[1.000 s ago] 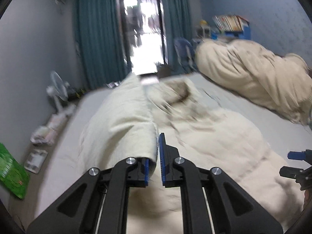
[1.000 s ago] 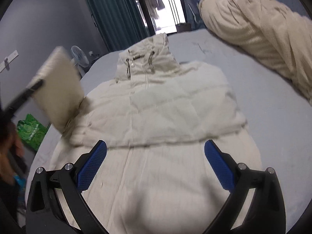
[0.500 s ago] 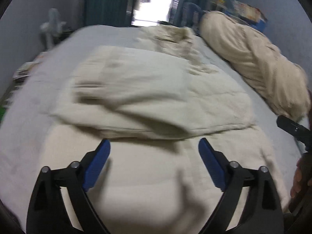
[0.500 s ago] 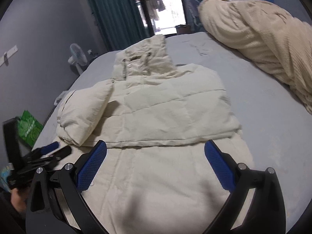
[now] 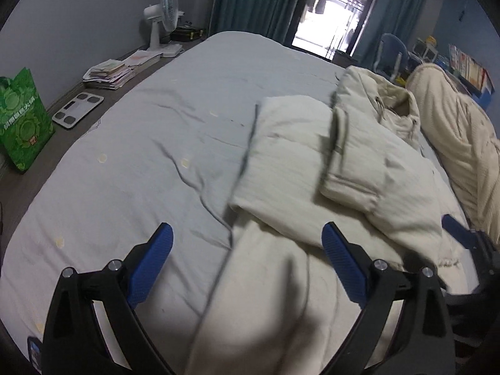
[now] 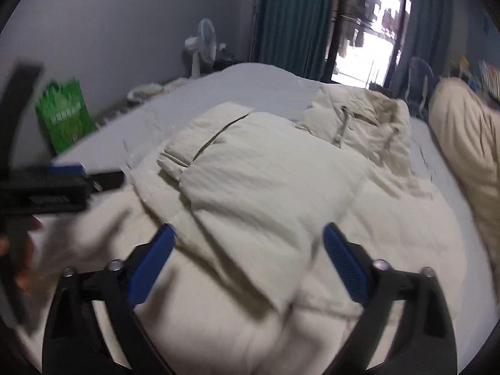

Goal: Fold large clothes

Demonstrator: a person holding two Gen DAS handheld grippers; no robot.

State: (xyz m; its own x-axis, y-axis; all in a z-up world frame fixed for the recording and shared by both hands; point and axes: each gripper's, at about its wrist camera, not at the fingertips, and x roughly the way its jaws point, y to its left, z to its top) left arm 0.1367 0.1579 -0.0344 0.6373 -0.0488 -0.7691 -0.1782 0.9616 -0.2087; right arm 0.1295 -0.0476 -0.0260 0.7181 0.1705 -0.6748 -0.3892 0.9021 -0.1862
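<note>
A cream hooded padded jacket lies front up on the grey bed, hood at the far end. A sleeve is folded across its chest. My left gripper hovers open above the jacket's left edge near the hem, with nothing between its pads. My right gripper hangs over the lower body of the jacket. Its jaws are closing, still wide, and the pads press on nothing. The picture is blurred by motion.
A bunched cream duvet lies along the bed's right side. On the floor to the left are a green bag, a bathroom scale, stacked papers and a fan. Teal curtains frame a glass door beyond.
My left gripper let go of the sleeve, which now lies folded over the chest, and opened wide. Both grippers swung left and lower along the jacket. The right jaws narrowed slightly.
</note>
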